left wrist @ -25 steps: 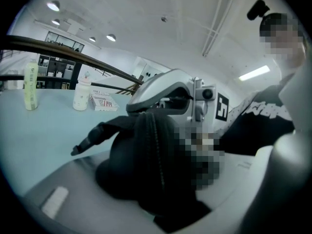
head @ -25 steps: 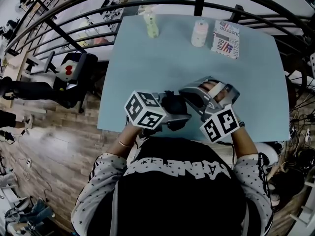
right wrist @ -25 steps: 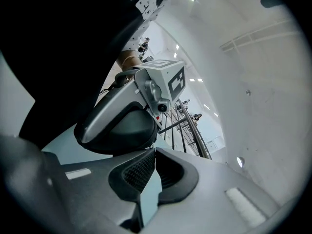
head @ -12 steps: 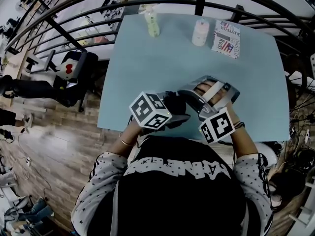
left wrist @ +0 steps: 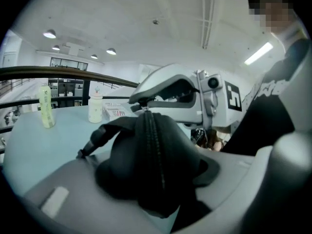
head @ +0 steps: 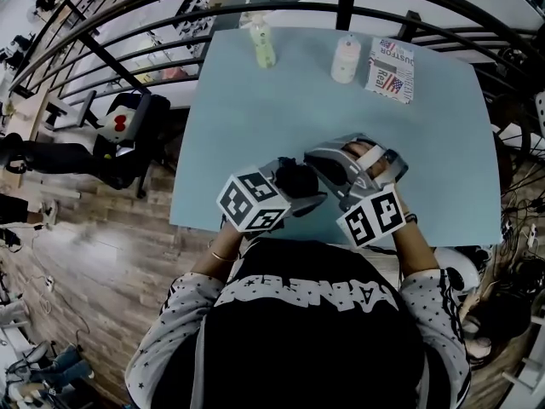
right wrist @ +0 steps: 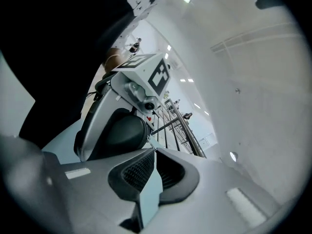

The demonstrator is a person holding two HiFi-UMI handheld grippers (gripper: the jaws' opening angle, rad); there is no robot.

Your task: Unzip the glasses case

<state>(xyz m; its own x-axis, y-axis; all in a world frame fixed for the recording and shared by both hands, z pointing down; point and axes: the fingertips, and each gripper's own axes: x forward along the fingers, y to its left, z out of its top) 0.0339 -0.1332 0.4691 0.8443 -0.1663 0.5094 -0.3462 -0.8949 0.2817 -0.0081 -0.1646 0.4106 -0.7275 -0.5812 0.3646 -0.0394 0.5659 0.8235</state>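
**Case clamped, zipper pull pinched**

The left gripper (head: 301, 186) holds the black glasses case (left wrist: 151, 165) between its fingers, over the surface (head: 281, 100). The right gripper (right wrist: 152, 147) fingers are narrow and opening, with the zipper pull (right wrist: 149, 141) pinched at their tips.

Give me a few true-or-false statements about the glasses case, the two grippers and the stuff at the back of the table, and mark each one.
1. The left gripper holds the black glasses case between its jaws. True.
2. The case is already unzipped all the way. False: in the left gripper view the zipper runs closed down its middle.
3. The right gripper grips the white bottle. False: its tips are pinching the zipper pull, and its jaws are just beginning to open.
4. A green bottle, the white bottle and a printed box stand at the far side of the table. True.
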